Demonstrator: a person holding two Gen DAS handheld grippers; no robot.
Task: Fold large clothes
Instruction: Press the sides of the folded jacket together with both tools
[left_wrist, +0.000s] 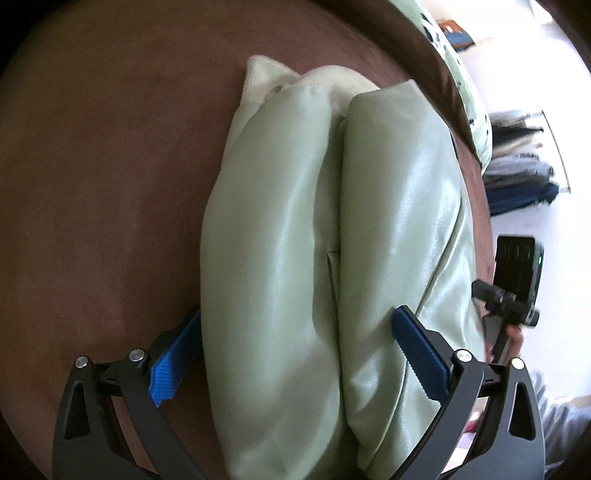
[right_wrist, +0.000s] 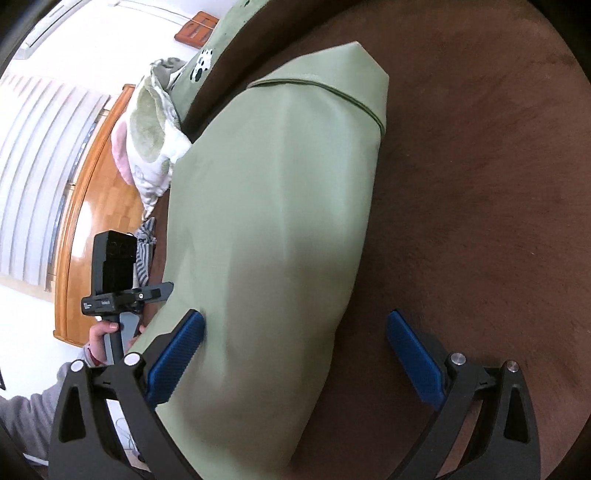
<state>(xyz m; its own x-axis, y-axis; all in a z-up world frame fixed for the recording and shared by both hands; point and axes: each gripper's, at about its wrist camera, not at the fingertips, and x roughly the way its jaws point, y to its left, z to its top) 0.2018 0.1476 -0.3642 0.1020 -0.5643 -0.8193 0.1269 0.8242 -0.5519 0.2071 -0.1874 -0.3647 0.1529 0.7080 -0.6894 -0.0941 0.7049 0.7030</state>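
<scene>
Left wrist view is showing a pale green jacket (left_wrist: 332, 229) lying folded lengthwise on a brown bedcover (left_wrist: 110, 184), its two padded rolls running side by side away from the camera and its ribbed cream hem (left_wrist: 266, 81) sitting at the far end. The left gripper (left_wrist: 295, 332) is standing with its blue pads wide apart, straddling the near end of the jacket; one pad (left_wrist: 173, 354) is lying just beside the jacket's edge on the bedcover, the other (left_wrist: 421, 350) is resting on top of the jacket. Right wrist view is showing the jacket (right_wrist: 280, 206) from its other side, smooth face up. The right gripper (right_wrist: 295, 332) is also gaping wide: one pad (right_wrist: 177, 358) is touching the jacket, the other (right_wrist: 413, 358) is hanging over bare bedcover (right_wrist: 480, 184) beside the jacket. A hand (right_wrist: 107, 332) is gripping the other tool's handle just beside the jacket.
</scene>
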